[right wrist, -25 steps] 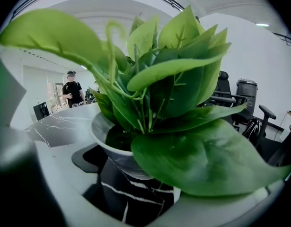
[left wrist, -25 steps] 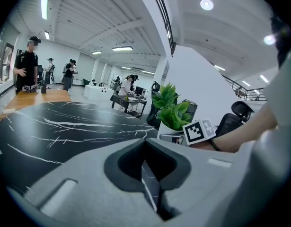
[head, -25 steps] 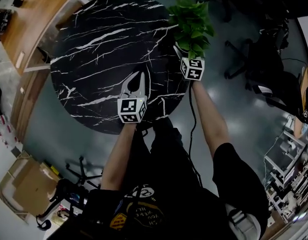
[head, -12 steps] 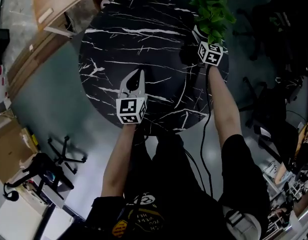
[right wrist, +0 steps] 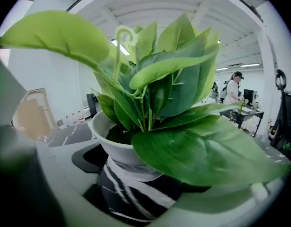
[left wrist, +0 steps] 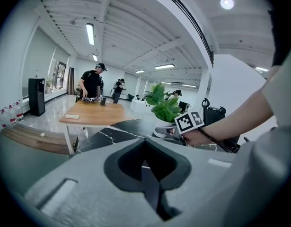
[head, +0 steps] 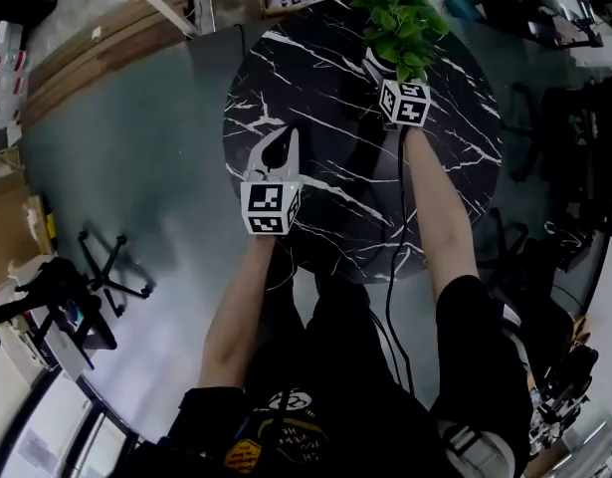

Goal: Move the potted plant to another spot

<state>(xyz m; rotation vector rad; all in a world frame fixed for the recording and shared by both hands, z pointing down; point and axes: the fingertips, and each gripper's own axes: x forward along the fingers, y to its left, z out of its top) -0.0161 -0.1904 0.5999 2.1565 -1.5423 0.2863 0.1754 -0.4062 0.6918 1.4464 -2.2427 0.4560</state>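
The right claw (head: 380, 72) grips the potted plant (head: 397, 18) by its white pot, with a jaw pressed to each side of it, at the far edge of the round black marble worktop (head: 315, 78). I cannot tell whether the pot rests on the stone or hangs just above it. The left claw (head: 283, 142) is pinched together with nothing in it, over the worktop's left edge.
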